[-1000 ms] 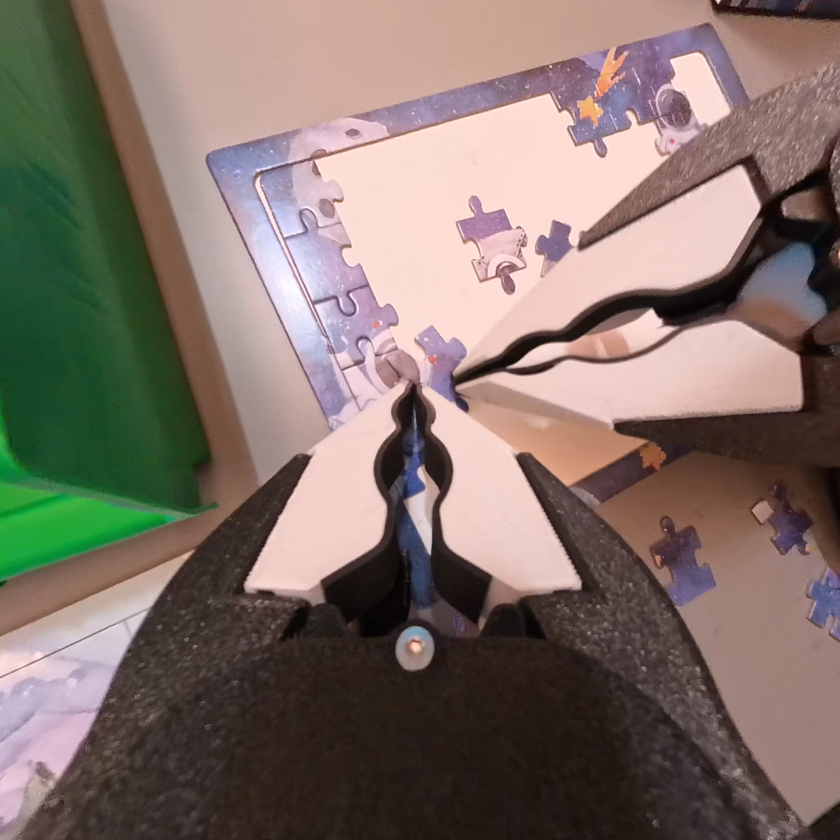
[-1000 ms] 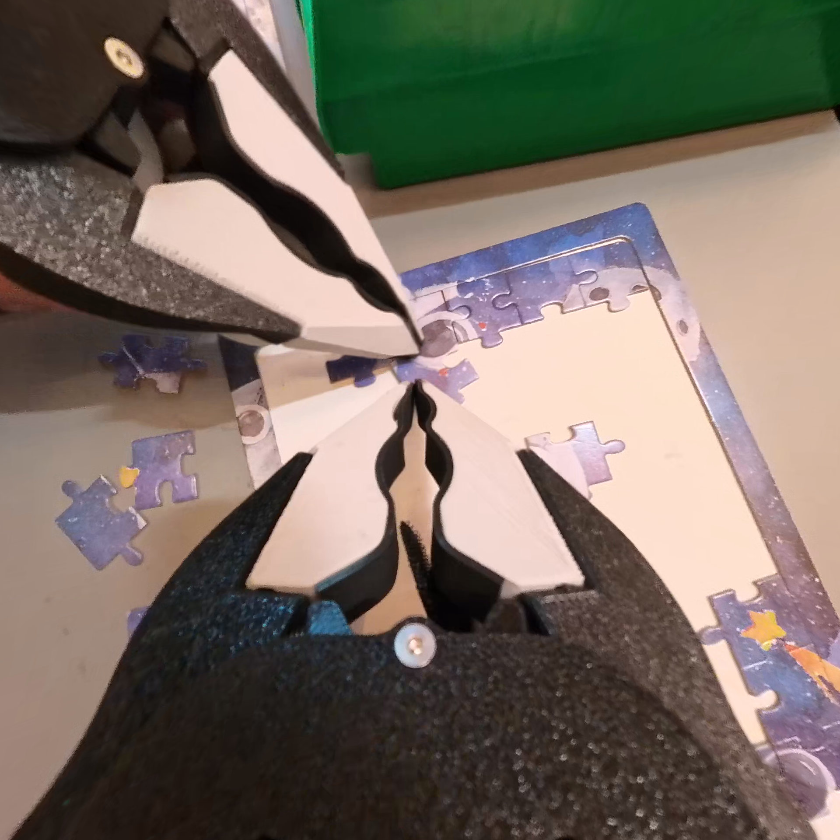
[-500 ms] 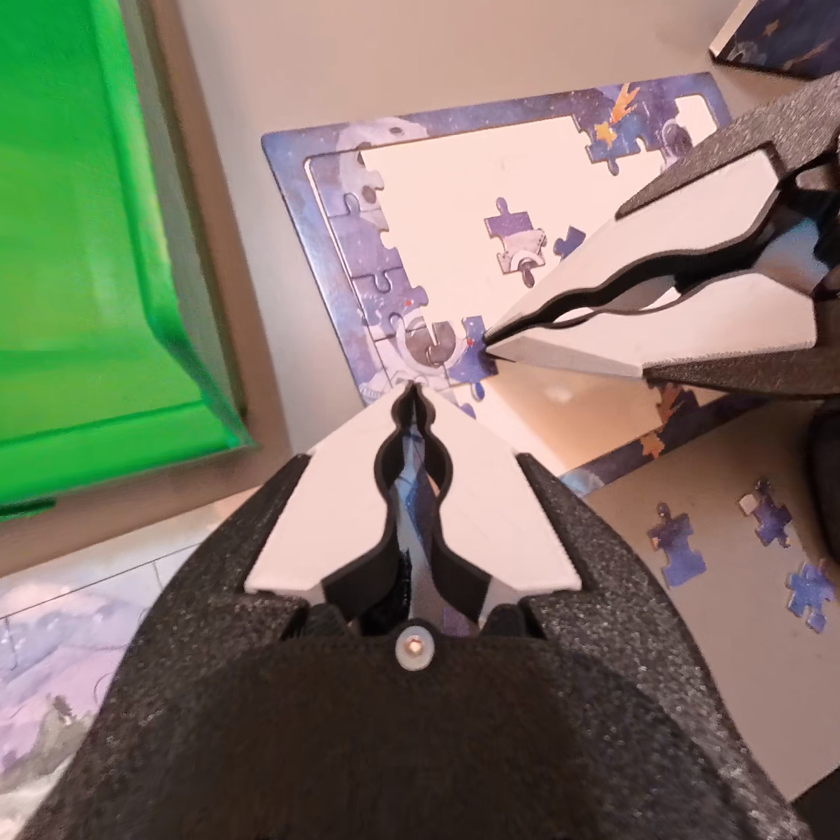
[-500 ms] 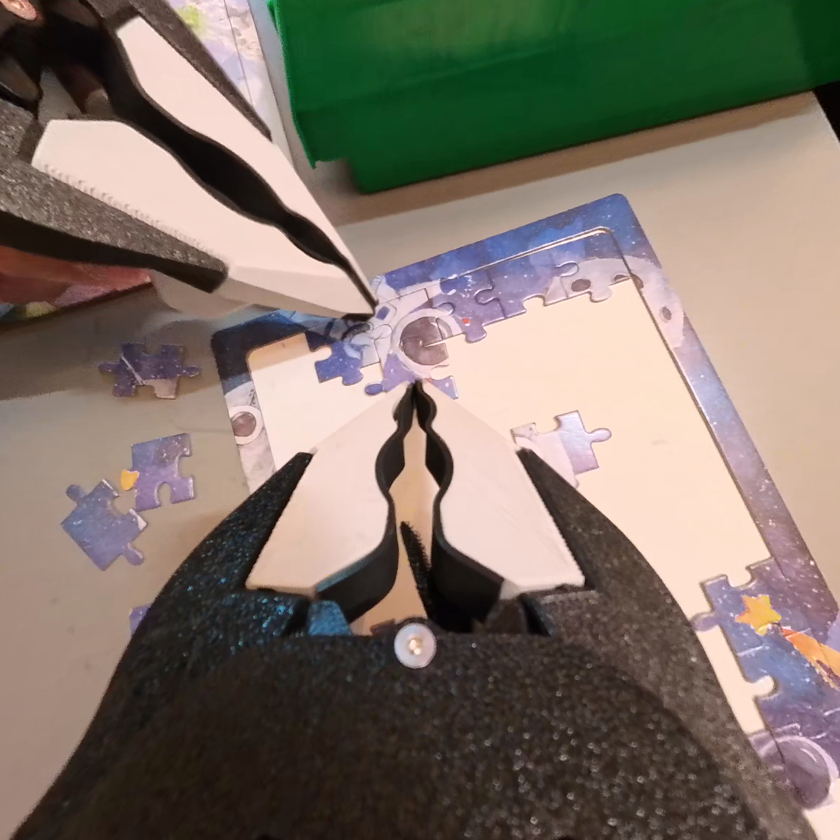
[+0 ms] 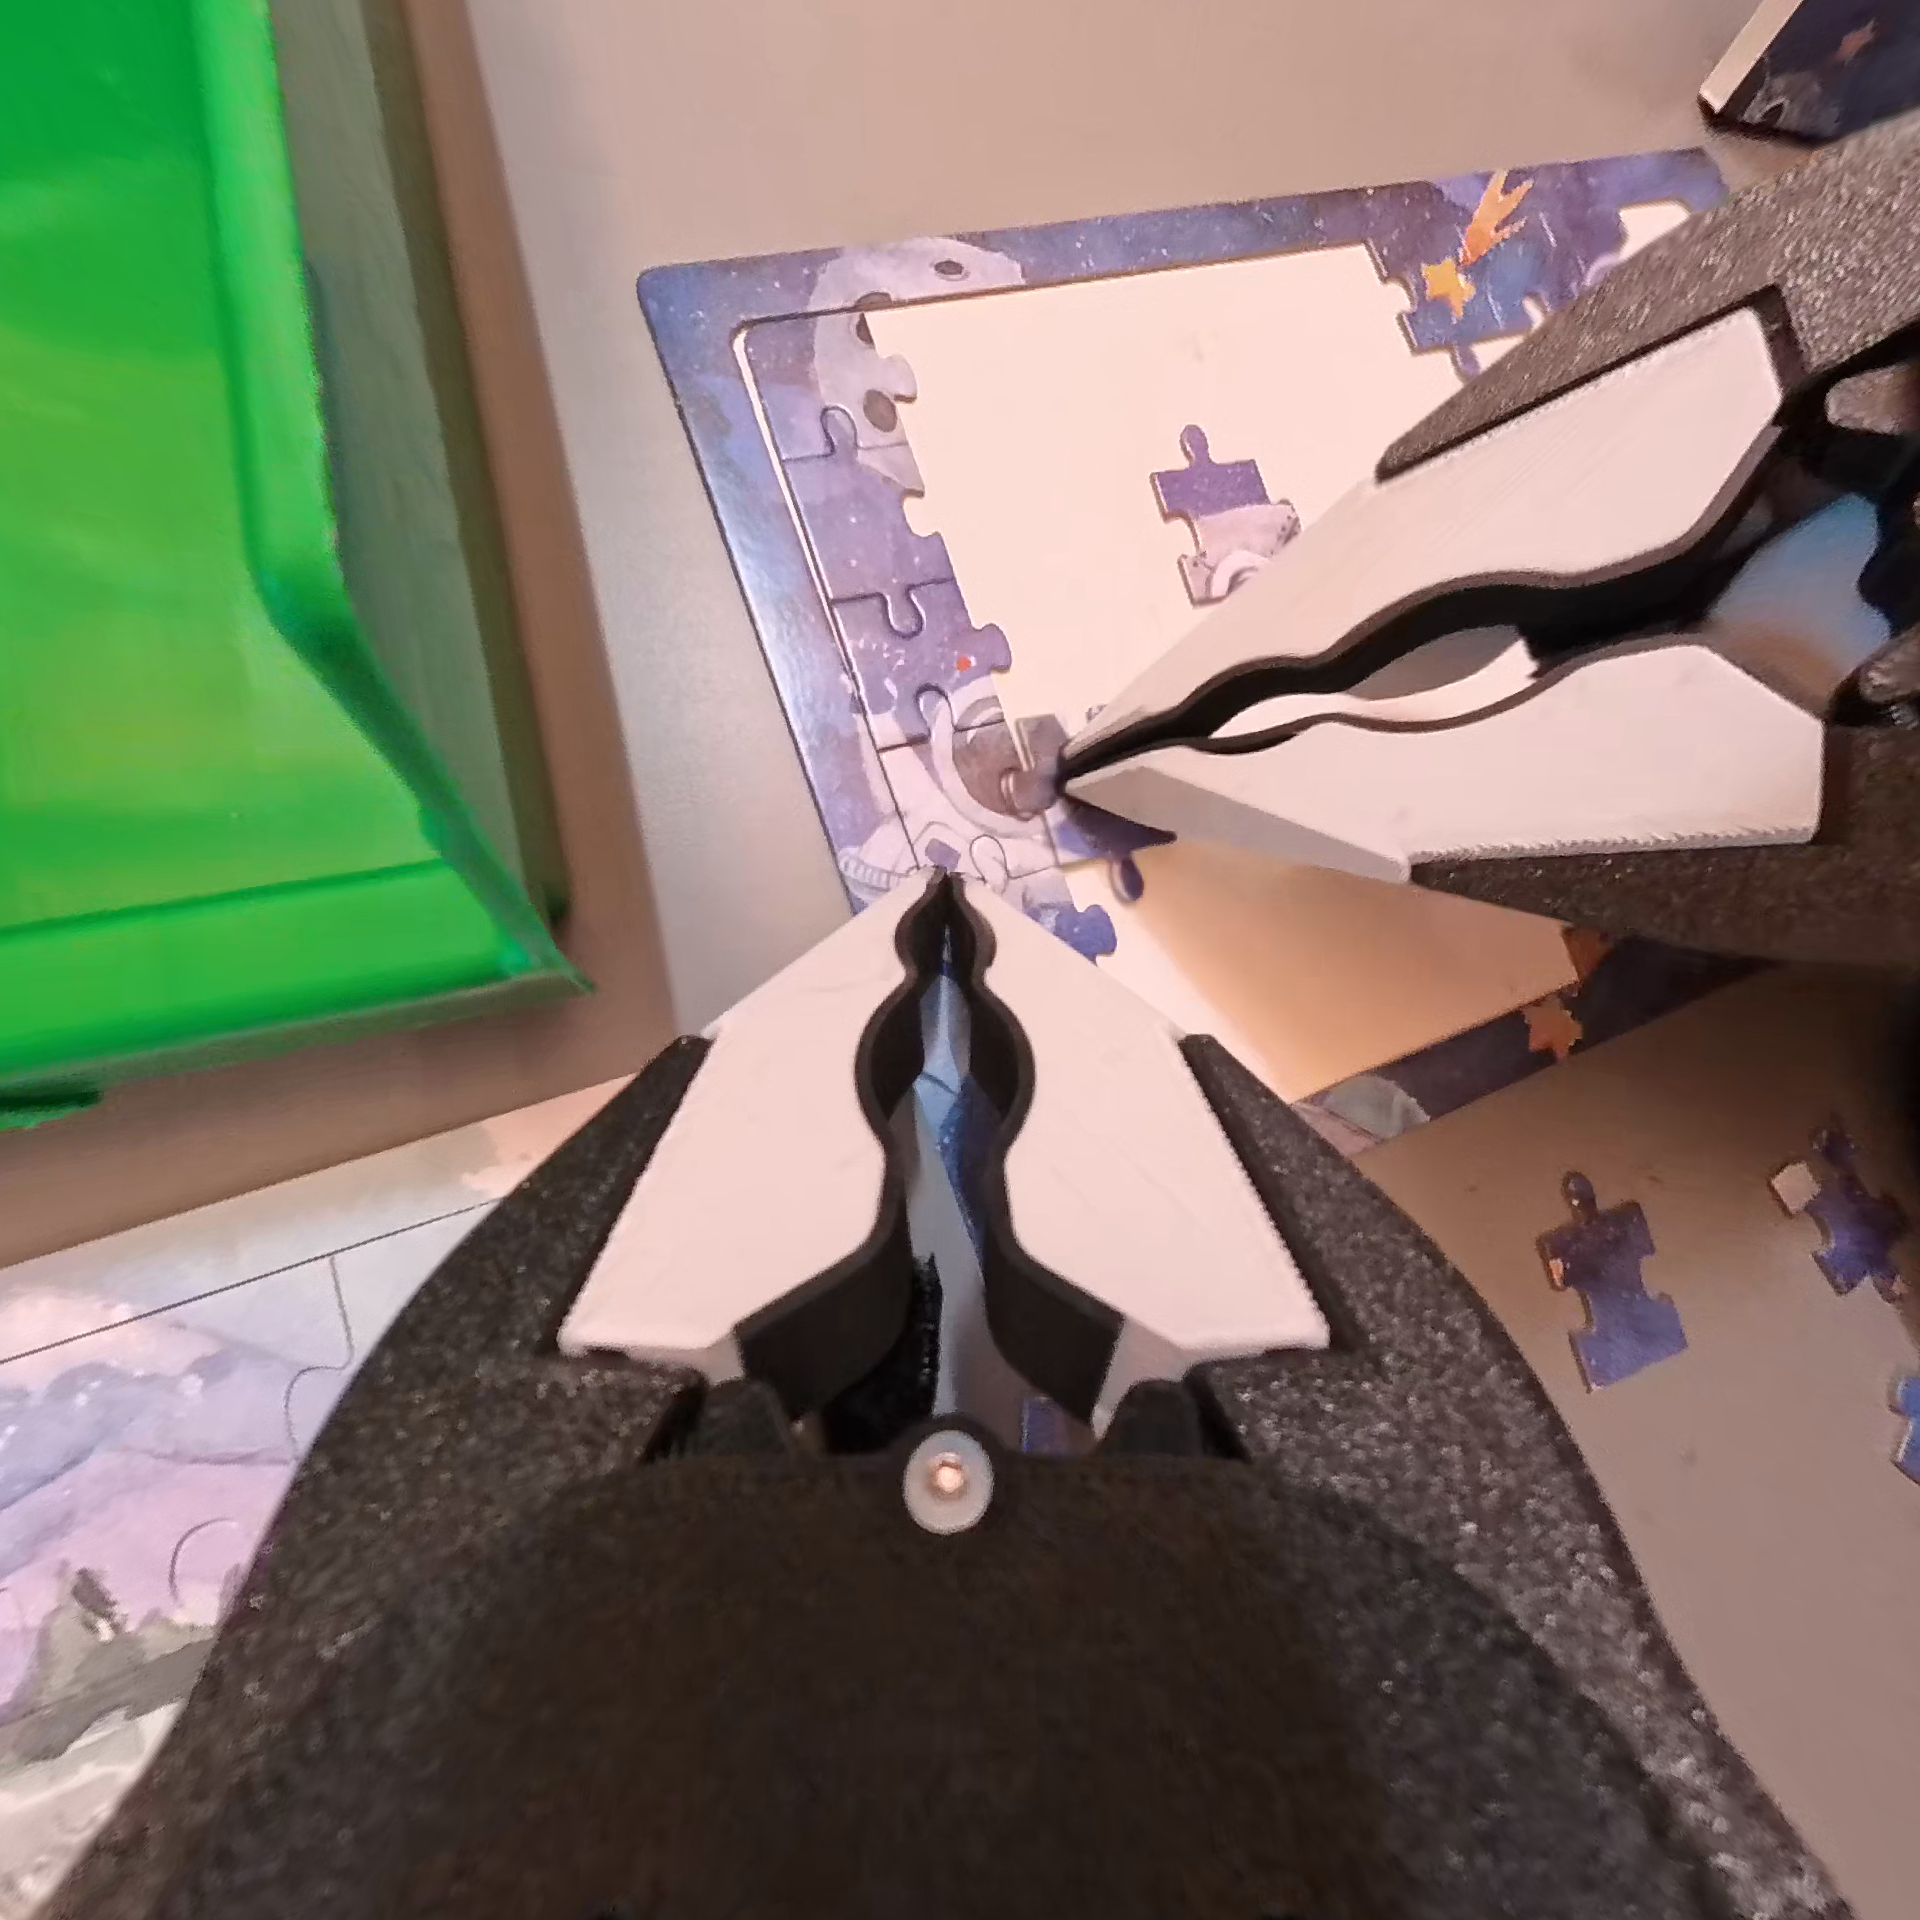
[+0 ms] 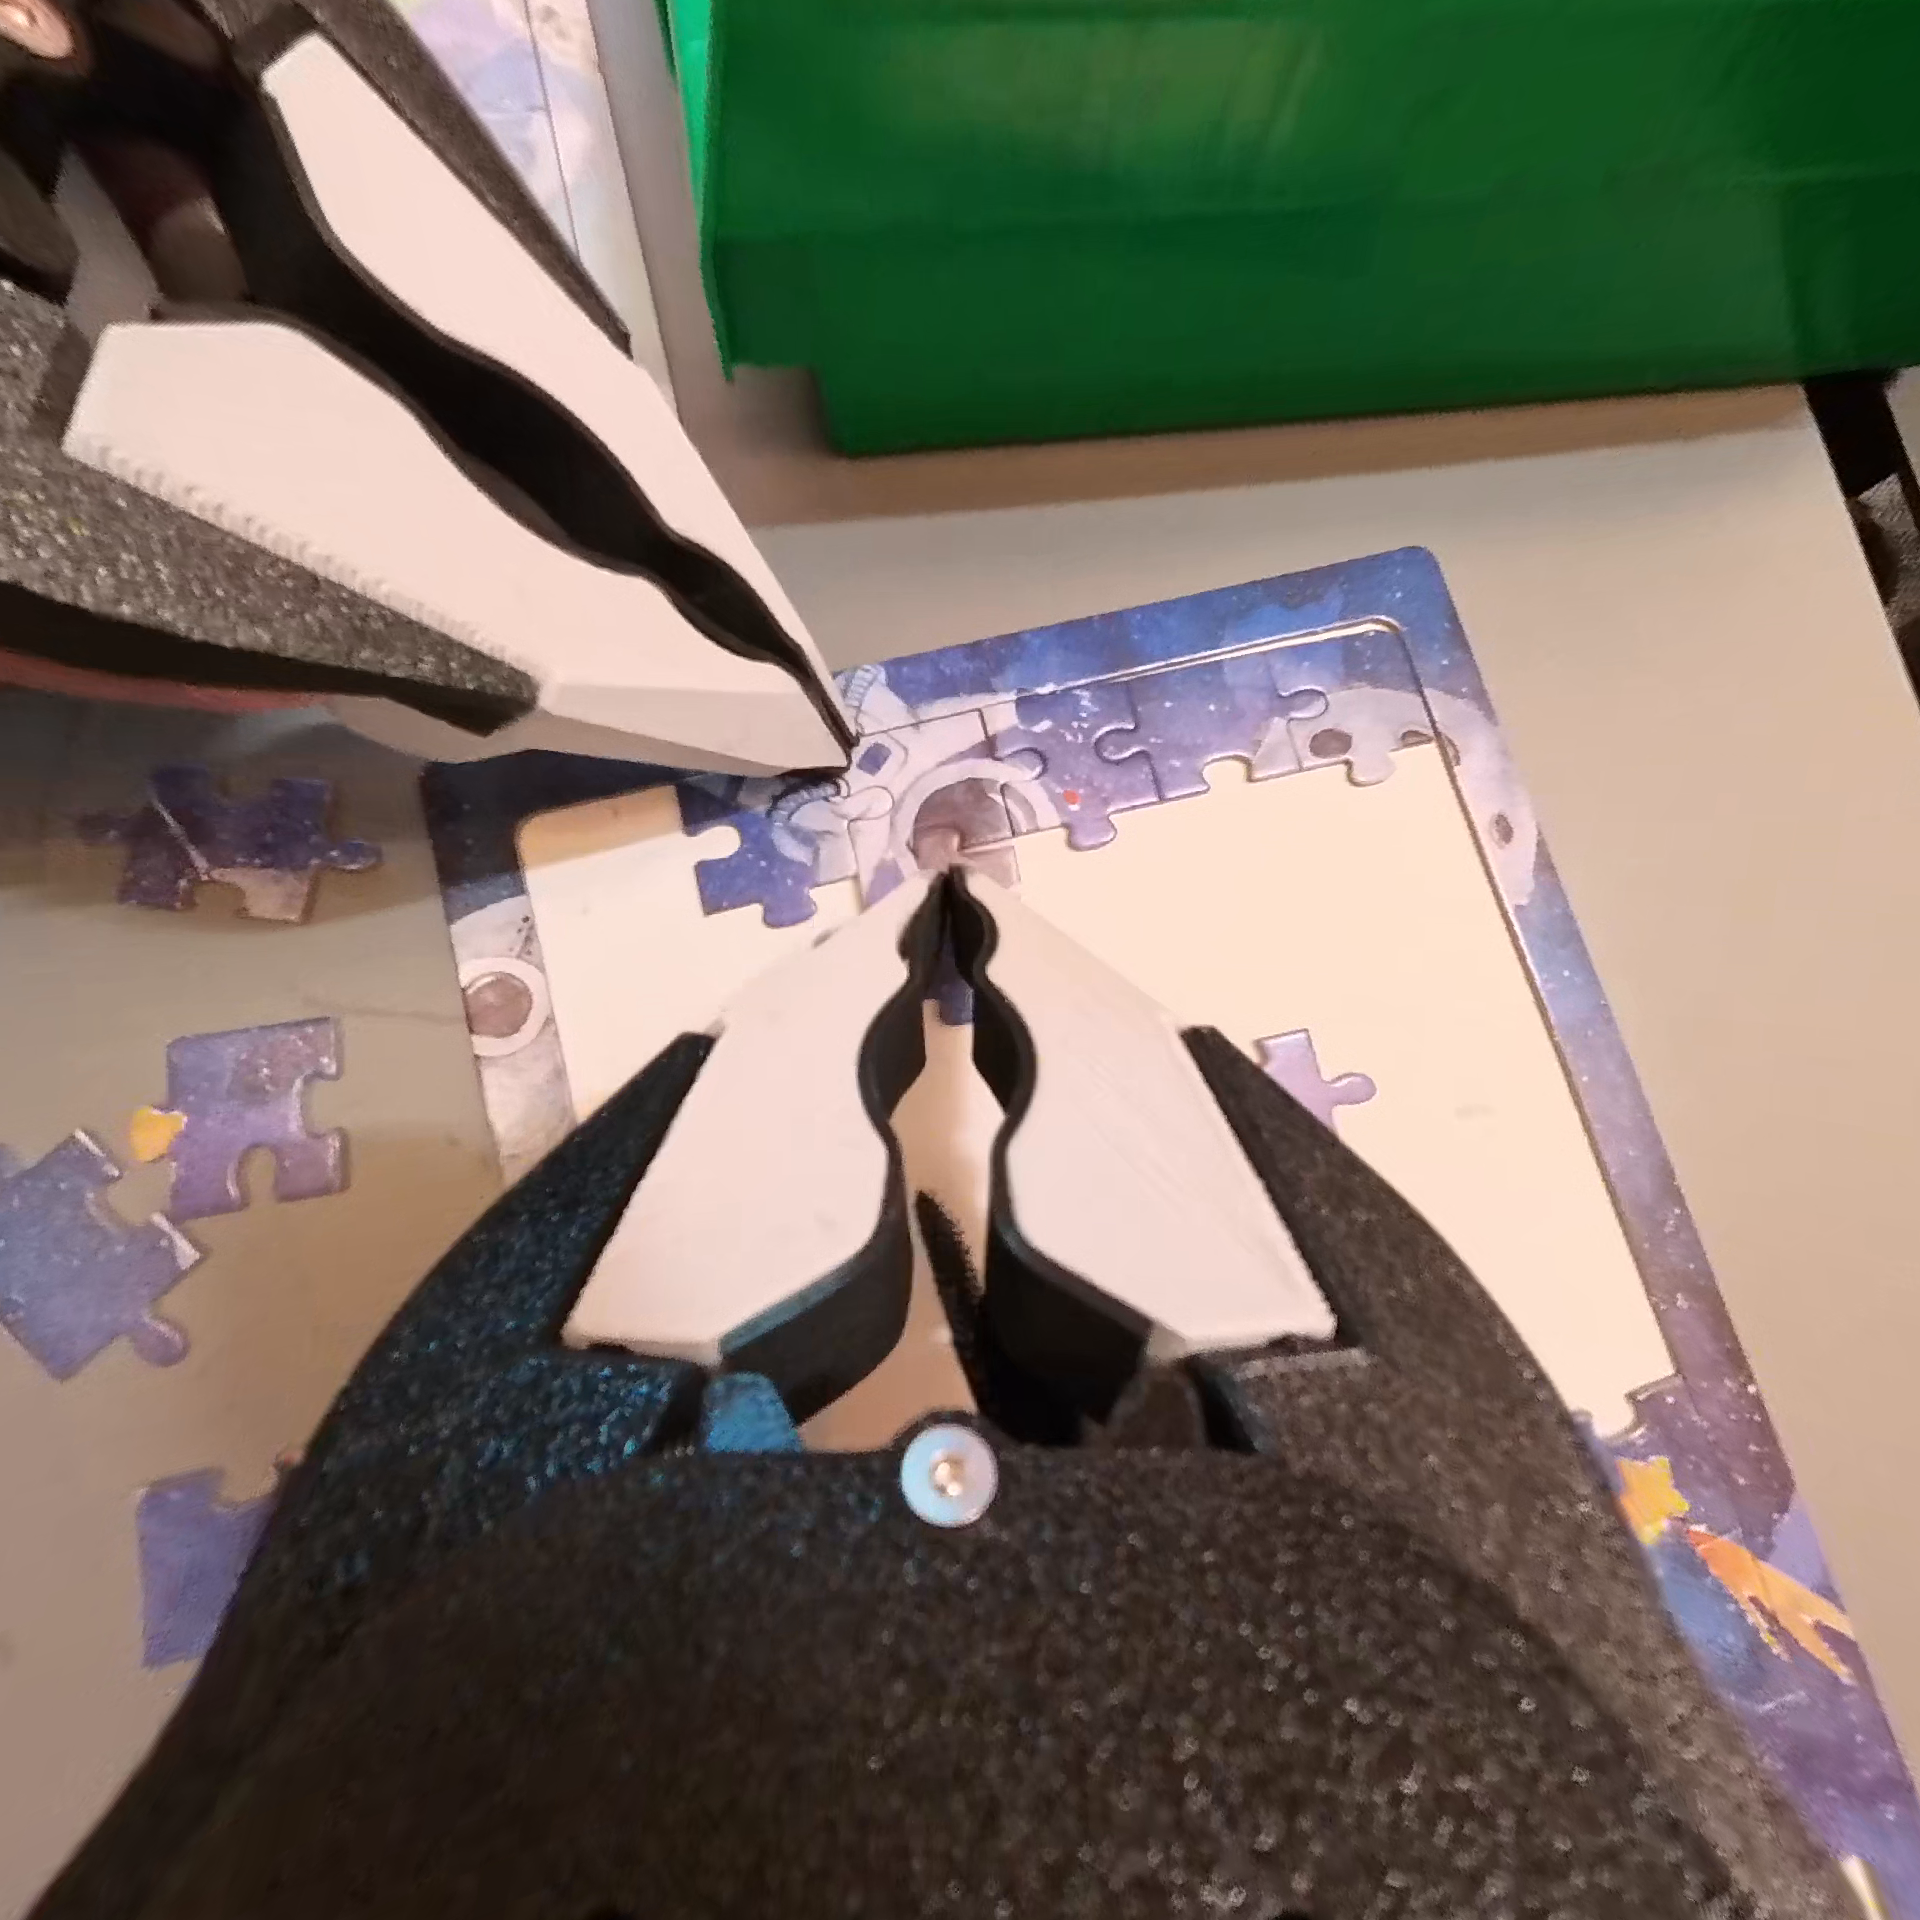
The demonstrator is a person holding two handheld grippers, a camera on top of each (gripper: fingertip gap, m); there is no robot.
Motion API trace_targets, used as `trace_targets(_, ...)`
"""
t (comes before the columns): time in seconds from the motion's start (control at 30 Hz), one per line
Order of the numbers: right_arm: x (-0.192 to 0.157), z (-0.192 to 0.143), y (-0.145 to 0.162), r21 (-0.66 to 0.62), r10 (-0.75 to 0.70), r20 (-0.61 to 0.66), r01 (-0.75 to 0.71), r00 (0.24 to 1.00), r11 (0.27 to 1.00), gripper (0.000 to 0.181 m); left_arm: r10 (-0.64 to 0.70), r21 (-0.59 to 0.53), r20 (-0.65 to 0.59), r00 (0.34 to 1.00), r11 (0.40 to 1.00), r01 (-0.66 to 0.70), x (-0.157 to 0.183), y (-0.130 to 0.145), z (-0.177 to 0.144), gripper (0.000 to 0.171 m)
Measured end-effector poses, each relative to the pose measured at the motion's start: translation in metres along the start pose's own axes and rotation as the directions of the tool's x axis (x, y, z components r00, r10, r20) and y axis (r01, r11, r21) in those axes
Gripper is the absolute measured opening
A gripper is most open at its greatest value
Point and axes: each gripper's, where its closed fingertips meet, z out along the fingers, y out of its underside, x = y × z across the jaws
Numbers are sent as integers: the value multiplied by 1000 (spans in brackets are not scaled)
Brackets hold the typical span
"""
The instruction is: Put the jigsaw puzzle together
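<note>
A blue space-themed puzzle frame (image 5: 707, 436) with a cream inside lies on the table; it also shows in the right wrist view (image 6: 1548, 914). A row of fitted pieces (image 5: 894, 582) runs along one edge and ends in an astronaut helmet piece (image 6: 961, 821). My right gripper (image 6: 948, 881) is shut and empty, with its tip on the helmet piece (image 5: 997, 774). My left gripper (image 5: 943, 883) is shut and empty, with its tip at the astronaut pieces by the frame's border. One loose piece (image 5: 1226, 520) lies inside the frame.
A green bin (image 5: 208, 520) stands beside the frame, and it shows in the right wrist view (image 6: 1299, 208). Several loose blue pieces lie on the table (image 6: 249, 1122) (image 5: 1610, 1288). A pale lavender puzzle (image 5: 156, 1455) lies near my left gripper. A box corner (image 5: 1829, 94) is at the far side. My two grippers' fingertips are within a few centimetres of each other.
My left gripper has drawn back from the spot where both tips met to the frame's border side. My right tip has slid onto the helmet piece, which now sits against the row.
</note>
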Motion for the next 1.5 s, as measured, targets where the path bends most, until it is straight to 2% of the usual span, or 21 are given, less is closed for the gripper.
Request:
trace_targets(0.17,-1,1,0,-21,-72,12,72,997,997,0,24,-8,12,1000,1000,-24,0,0,0,0)
trace_targets(0.37,-1,2,-1,-63,-143,66,148,987,987,0,-5,-1,-9,1000,1000,5,0,0,0,0)
trace_targets(0.47,3,-4,-3,-86,-167,52,171,985,981,0,-10,2,-6,1000,1000,10,0,0,0,0)
trace_targets(0.6,-4,-12,-17,-3,-91,84,91,992,996,0,-6,2,2,1000,1000,6,0,0,0,0)
trace_targets(0.7,-7,0,2,-94,-137,52,141,989,986,0,-14,-2,-6,1000,1000,14,0,0,0,0)
trace_targets(0.77,-10,0,0,-75,-118,56,122,991,990,0,-19,-3,-10,1000,1000,19,0,0,0,0)
trace_targets(0.87,-10,0,0,-99,-169,45,173,985,980,0,-18,0,-13,1000,1000,18,1,0,0,0)
trace_targets(1.03,1,-6,-10,-58,-94,35,96,995,994,0,-22,5,-17,1000,1000,22,1,0,-1,0)
trace_targets(1.13,-3,4,-1,-116,-126,39,130,991,985,0,-30,5,-24,999,1000,30,1,0,-1,0)
trace_targets(1.33,-3,5,-3,-127,-176,43,180,984,975,0,-38,7,-31,999,999,39,1,0,-1,0)
trace_targets(1.5,8,-8,-10,-60,-81,-6,81,997,995,0,-43,14,-38,998,999,43,1,0,-1,0)
